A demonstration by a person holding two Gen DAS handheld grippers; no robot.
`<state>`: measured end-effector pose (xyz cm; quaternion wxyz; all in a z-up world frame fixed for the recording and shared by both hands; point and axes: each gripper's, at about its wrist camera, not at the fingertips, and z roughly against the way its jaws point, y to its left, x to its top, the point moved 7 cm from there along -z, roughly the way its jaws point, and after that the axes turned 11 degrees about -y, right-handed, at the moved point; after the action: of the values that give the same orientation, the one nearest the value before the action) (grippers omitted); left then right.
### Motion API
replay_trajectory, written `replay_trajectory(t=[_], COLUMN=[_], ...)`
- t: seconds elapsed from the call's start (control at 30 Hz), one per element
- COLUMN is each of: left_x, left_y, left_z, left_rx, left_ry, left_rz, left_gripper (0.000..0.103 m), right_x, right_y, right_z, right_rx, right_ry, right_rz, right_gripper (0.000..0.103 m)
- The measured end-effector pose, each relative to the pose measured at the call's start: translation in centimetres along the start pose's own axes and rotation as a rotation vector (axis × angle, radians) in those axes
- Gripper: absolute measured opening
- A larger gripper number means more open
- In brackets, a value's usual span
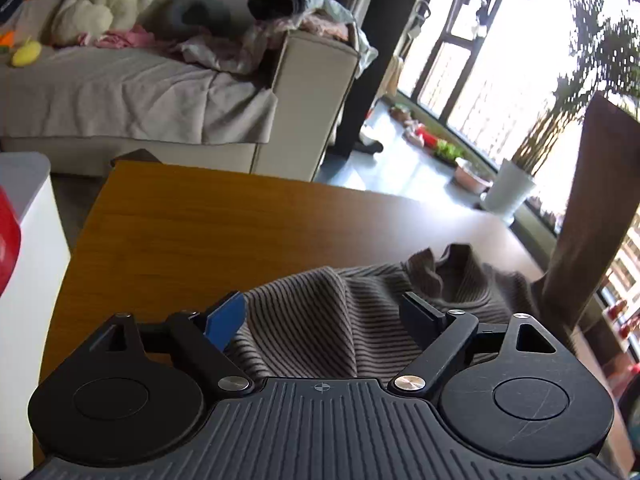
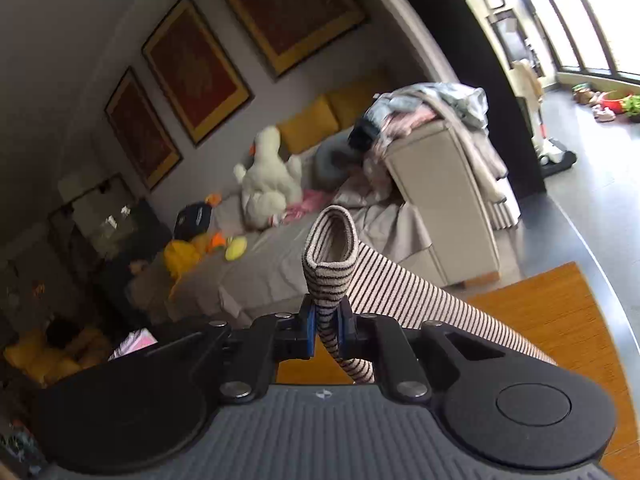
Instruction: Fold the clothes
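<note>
A brown-and-cream striped knit top [image 1: 320, 316] lies bunched on the wooden table [image 1: 180, 232], its collar toward the far right. My left gripper [image 1: 324, 316] hovers just over the near part of the cloth, jaws wide apart, nothing pinched between them. A stretched sleeve of the top [image 1: 584, 216] rises steeply at the right edge. In the right wrist view my right gripper [image 2: 326, 330] is shut on the striped cuff [image 2: 332, 256], which loops up above the blue pads [image 2: 307, 332]. The sleeve [image 2: 432, 308] trails down to the right over the table [image 2: 560, 312].
A grey sofa [image 1: 140, 92] with a white plush toy [image 1: 104, 0] and piled clothes stands beyond the table. A white unit [image 1: 28, 248] with a red object is at the left. A potted plant [image 1: 512, 192] and windows lie far right. Framed pictures [image 2: 192, 68] hang on the wall.
</note>
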<state>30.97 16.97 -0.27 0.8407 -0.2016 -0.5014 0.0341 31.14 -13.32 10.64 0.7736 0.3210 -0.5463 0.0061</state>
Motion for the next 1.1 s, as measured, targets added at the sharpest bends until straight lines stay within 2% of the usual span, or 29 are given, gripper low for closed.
replay_trajectory(t=[0.1, 0.2, 0.27, 0.33, 0.43, 0.5, 0.63, 0.7, 0.83, 0.9, 0.93, 0.97, 1.0, 1.03, 1.1], left_x=[1.2, 1.3, 1.0, 0.5, -0.2, -0.4, -0.4, -0.4, 0.1, 0.3, 0.4, 0.5, 0.7, 0.9, 1.3], left_y=[1.0, 1.9, 2.2, 2.5, 3.3, 3.9, 4.9, 4.9, 4.5, 4.5, 4.4, 4.4, 4.5, 4.6, 4.8], left_z=[3.7, 6.3, 7.5, 8.3, 9.3, 9.6, 10.8, 11.4, 12.7, 13.3, 13.7, 14.0, 14.3, 14.7, 15.1], left_rx=[-0.009, 0.016, 0.036, 0.055, 0.089, 0.120, 0.167, 0.166, 0.169, 0.174, 0.177, 0.181, 0.184, 0.188, 0.197], left_ry=[-0.052, -0.069, -0.068, -0.068, -0.062, -0.058, -0.065, -0.075, -0.098, -0.113, -0.122, -0.130, -0.140, -0.149, -0.165], left_rz=[0.056, 0.062, 0.044, 0.028, 0.022, 0.027, 0.042, 0.048, 0.045, 0.038, 0.039, 0.039, 0.044, 0.050, 0.063], left_gripper=[0.096, 0.098, 0.098, 0.099, 0.099, 0.099, 0.099, 0.099, 0.100, 0.100, 0.100, 0.100, 0.101, 0.101, 0.101], right_x=[-4.1, -7.7, -9.2, -9.8, -10.2, -11.5, -18.0, -21.5, -26.2, -27.8, -28.2, -28.5, -28.0, -27.1, -25.5], right_y=[2.4, 4.4, 5.5, 6.2, 7.5, 9.0, 13.3, 15.5, 18.1, 18.9, 19.4, 19.9, 20.2, 20.5, 20.9], right_z=[-2.7, -4.3, -4.6, -3.9, -2.7, -1.7, 0.9, 2.0, 2.3, 2.2, 2.3, 2.4, 2.5, 2.6, 2.7], right_rx=[0.025, 0.038, 0.048, 0.064, 0.053, 0.056, 0.154, 0.206, 0.238, 0.223, 0.225, 0.228, 0.228, 0.227, 0.224], right_ry=[0.111, 0.192, 0.217, 0.206, 0.197, 0.237, 0.406, 0.478, 0.553, 0.551, 0.527, 0.508, 0.481, 0.450, 0.388], right_rz=[0.047, 0.076, 0.080, 0.072, 0.121, 0.218, 0.400, 0.435, 0.429, 0.489, 0.546, 0.595, 0.608, 0.609, 0.610], right_gripper=[0.010, 0.018, 0.039, 0.047, 0.047, 0.046, 0.046, 0.046, 0.047, 0.048, 0.045, 0.025, 0.012, 0.004, 0.004])
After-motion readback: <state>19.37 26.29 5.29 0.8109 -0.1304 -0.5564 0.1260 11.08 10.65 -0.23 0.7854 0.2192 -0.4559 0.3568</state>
